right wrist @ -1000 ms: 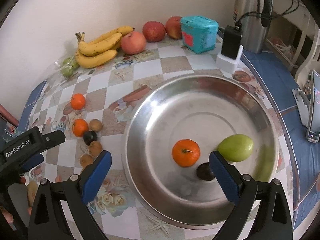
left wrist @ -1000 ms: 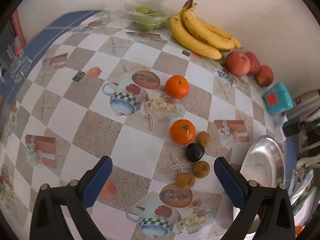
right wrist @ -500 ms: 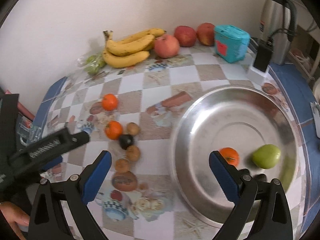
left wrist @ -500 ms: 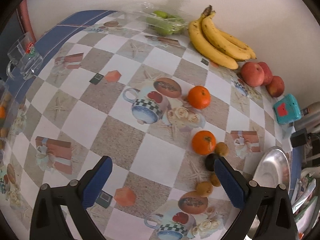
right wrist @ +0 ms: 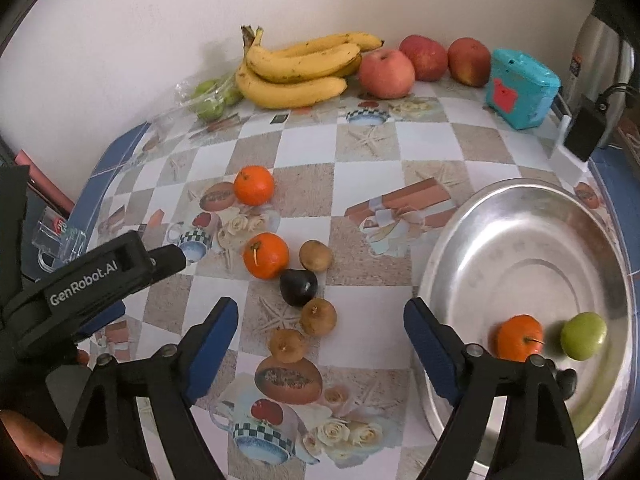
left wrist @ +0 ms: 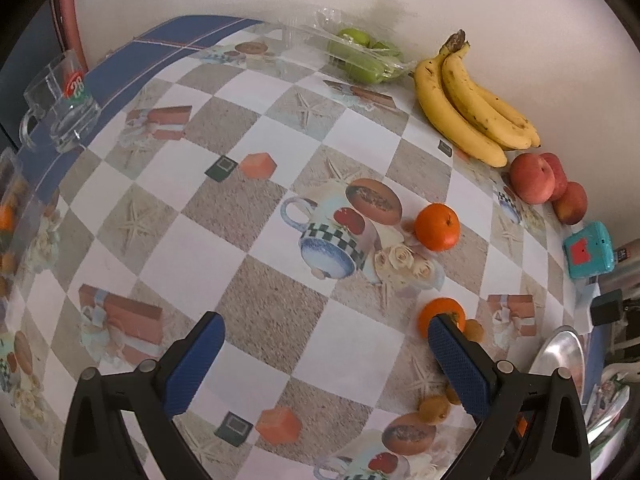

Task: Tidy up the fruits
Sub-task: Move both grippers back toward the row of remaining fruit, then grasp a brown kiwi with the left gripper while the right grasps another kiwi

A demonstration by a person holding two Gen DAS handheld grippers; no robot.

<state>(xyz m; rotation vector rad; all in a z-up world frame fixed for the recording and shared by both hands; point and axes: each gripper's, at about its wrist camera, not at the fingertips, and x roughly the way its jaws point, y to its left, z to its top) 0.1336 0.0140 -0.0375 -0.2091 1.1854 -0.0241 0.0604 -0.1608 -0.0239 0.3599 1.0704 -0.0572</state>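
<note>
Your right gripper [right wrist: 318,344] hangs empty, jaws closing, over the loose brown fruit [right wrist: 318,316] — likely next for the steel bowl [right wrist: 452,248], where an orange [right wrist: 518,336] already sits. Left gripper [left wrist: 324,364] spread wide, empty.

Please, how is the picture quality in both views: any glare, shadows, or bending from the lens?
Left wrist view: strong fisheye bending, dark corners, soft banana shadow on the wall. Right wrist view: same bending, dull glare on the metal tray, slight blur overall.

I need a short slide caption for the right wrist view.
Right gripper, jaws closing with nothing between them, above small fruits beside the steel plate.
</note>
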